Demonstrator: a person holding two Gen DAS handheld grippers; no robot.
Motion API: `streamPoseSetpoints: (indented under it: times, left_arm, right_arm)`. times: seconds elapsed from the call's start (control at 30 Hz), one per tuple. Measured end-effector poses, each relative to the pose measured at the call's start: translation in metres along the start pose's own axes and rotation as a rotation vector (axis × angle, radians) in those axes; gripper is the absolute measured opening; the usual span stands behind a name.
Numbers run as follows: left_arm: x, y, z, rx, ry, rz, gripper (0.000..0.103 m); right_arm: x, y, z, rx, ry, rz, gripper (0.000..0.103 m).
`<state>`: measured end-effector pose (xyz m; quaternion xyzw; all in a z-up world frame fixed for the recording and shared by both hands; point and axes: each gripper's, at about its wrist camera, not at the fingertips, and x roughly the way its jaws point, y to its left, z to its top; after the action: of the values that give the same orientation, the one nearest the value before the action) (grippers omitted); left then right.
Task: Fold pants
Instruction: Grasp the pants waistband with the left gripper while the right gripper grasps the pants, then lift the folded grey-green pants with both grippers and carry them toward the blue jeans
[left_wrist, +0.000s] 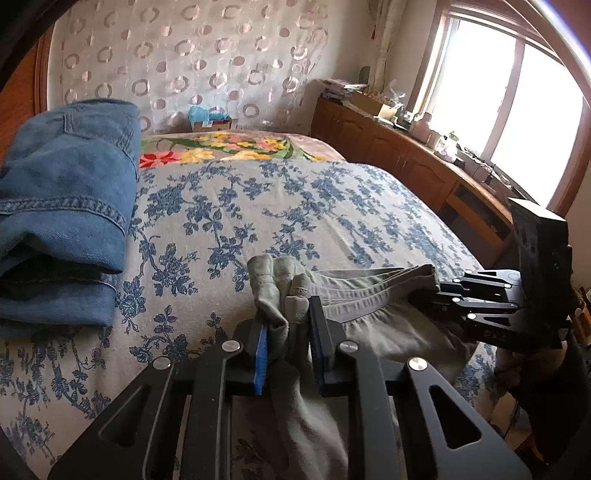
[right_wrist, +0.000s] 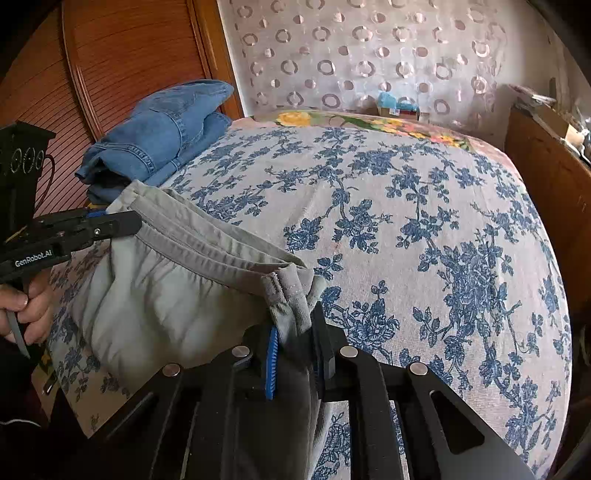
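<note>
While both of my black two-finger grippers are held over the bed, each is clamped on the waistband of the pale grey-green cotton pants (left_wrist: 369, 295): my left gripper (left_wrist: 286, 328) pinches one bunched end of the band between its blue-faced pads, and my right gripper (right_wrist: 293, 345) pinches the other end in the same manner. The band runs taut between the two, and the rest of the garment hangs below them at the near edge of the bed. The bed is covered by a grey bedspread printed with blue flowers (right_wrist: 424, 229). A folded pair of blue denim jeans (left_wrist: 62, 206) lies on that bedspread, well apart from the held pants, toward the reddish wooden slatted panel (right_wrist: 122, 66). In the right wrist view, my hand (right_wrist: 26, 310) grips the left gripper's handle
</note>
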<state>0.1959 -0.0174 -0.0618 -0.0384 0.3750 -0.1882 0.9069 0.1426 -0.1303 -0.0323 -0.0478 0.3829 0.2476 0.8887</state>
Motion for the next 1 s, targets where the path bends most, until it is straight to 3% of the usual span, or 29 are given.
streamPoseSetpoints:
  times: [0.47,1.0]
  left_arm:
    - [-0.055,-0.029,0.005,0.046,-0.119,0.004,0.019]
    - [-0.115,-0.053,0.002,0.087,-0.226,0.029,0.019]
  right_arm:
    - [-0.065,0.012,-0.01,0.011,-0.155,-0.004,0.014]
    - [-0.134,0.035,-0.027,-0.029,-0.261,-0.018,0.014]
